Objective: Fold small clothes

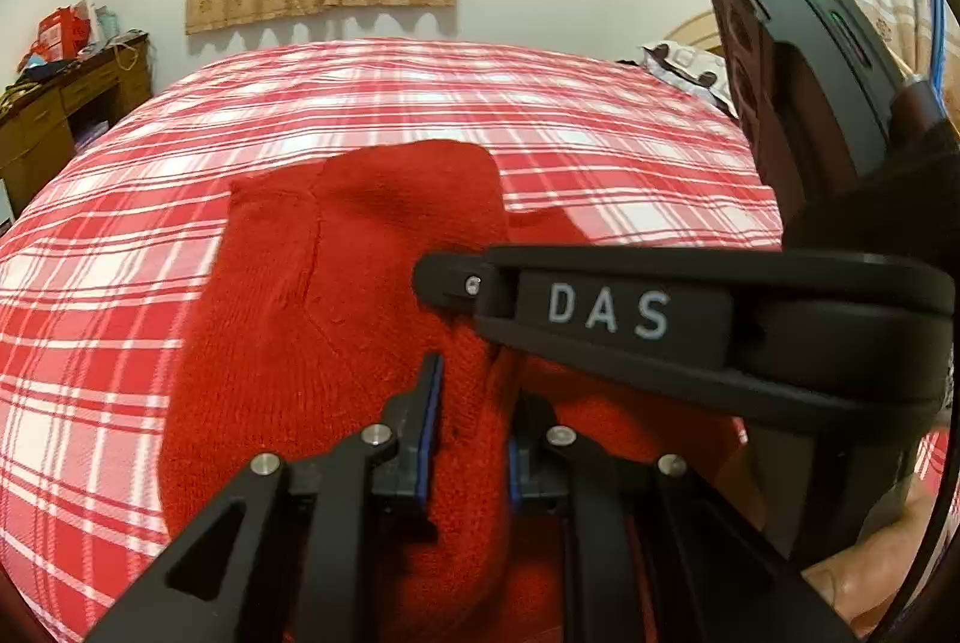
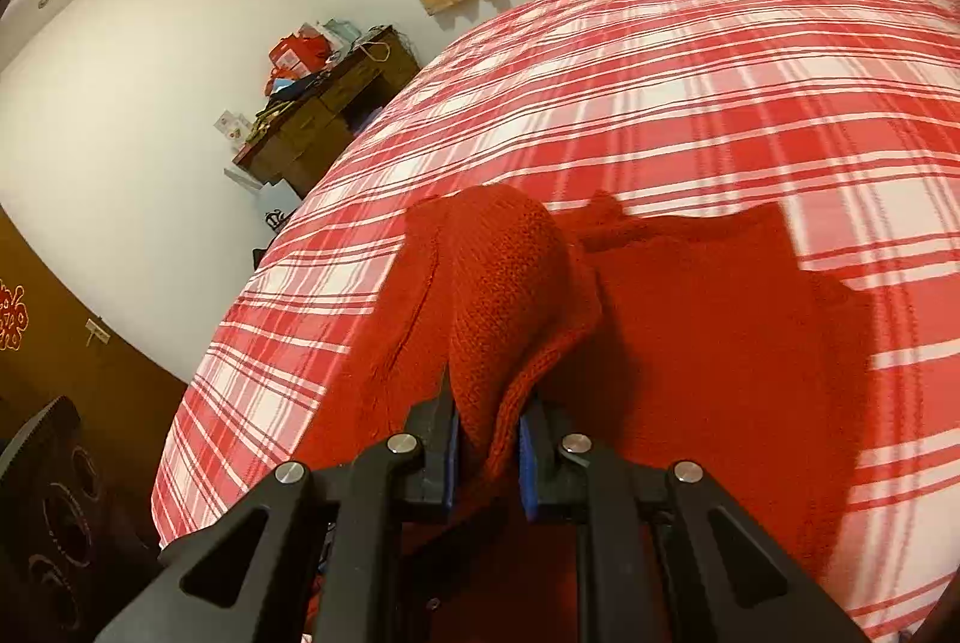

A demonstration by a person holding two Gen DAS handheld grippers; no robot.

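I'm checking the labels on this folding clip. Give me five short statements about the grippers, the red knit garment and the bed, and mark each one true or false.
1. The left gripper is clamped on a fold of the red knit garment. True.
2. The right gripper is open and holds nothing. False: its fingers pinch a bunched piece of the same garment.
3. The garment lies on a red and white plaid bedspread. True.
4. The garment is blue denim. False: it is a red knit.
5. A wooden desk with clutter on top stands by the wall beside the bed. True.
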